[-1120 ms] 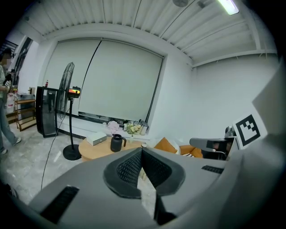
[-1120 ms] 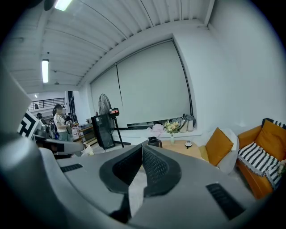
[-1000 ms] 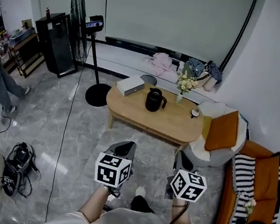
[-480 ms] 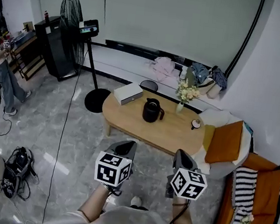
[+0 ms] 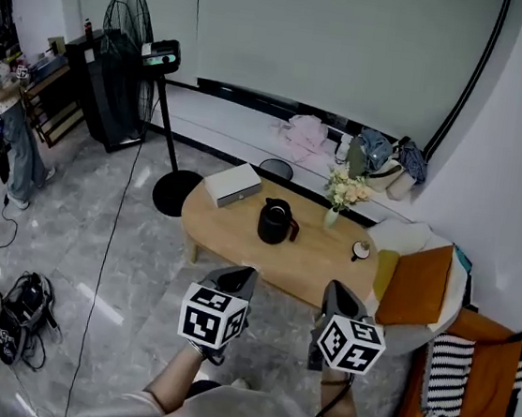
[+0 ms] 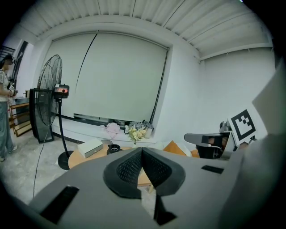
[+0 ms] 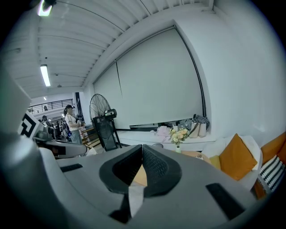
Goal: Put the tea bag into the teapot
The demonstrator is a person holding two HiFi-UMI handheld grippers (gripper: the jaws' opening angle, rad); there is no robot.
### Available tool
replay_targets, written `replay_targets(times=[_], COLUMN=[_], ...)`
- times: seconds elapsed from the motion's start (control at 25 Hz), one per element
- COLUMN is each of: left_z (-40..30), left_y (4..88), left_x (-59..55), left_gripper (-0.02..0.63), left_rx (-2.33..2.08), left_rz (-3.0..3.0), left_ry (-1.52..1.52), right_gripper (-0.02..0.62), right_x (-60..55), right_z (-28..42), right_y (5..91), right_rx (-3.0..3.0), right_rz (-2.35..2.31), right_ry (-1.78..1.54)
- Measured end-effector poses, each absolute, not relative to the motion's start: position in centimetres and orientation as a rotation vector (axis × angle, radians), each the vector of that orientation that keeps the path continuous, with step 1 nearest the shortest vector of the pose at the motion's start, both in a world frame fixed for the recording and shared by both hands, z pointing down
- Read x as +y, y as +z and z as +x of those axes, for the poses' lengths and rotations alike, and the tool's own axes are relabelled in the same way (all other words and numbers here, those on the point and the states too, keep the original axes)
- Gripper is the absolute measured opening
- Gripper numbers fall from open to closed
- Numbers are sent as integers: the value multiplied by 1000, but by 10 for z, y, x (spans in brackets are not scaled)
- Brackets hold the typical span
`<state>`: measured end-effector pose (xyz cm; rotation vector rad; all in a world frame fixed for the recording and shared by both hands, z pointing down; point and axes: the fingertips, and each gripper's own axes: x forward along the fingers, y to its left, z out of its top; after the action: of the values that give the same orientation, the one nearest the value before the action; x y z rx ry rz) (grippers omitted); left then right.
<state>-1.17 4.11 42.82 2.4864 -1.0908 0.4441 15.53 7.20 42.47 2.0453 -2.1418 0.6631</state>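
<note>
Well, both grippers are held out low in front of the person, in the lower middle of the head view, well short of the table. The left gripper (image 5: pixel 237 274) has its jaws closed right up. In its own view the ribbed pads meet along one line, with nothing gripped that I can see. The right gripper (image 5: pixel 339 290) is closed the same way, pads touching at the tips. A pale sliver shows in the gap beneath them, and I cannot tell whether that is floor or something caught there.

The teapot (image 5: pixel 274 222), black with its handle to the right, stands upright near the middle of the oval wooden table (image 5: pixel 229 237), in the centre of the frame. A white box (image 5: pixel 233 184) lies on the table's upper left end. A small vase of flowers (image 5: pixel 342 196) stands just right of the teapot, toward the far edge. A little round cup (image 5: pixel 361 251) sits by the table's right end, apart from the pot. The tea bag I can't make out; it is too small to pick out from here.

A standing fan (image 5: pixel 122 30) is at the upper left and a person (image 5: pixel 7 124) at the far left edge. An orange cushion (image 5: pixel 412 283) rests on a pale seat at the right.
</note>
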Motion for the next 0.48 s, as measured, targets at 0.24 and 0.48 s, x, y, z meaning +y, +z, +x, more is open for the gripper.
replay_targets(times=[0.24,0.48], left_z=[-2,12], left_y=[445,454], left_x=[28,1], left_gripper=[15,15], left_rx=[-1082,-1051], left_rz=[2448,2451], left_ry=[466,469], right_gripper=[34,34], right_x=[59,35], right_z=[168,180], right_y=[442,449], right_rx=[-2113,-2086], right_rz=[2023,2044], right_ry=[710,725])
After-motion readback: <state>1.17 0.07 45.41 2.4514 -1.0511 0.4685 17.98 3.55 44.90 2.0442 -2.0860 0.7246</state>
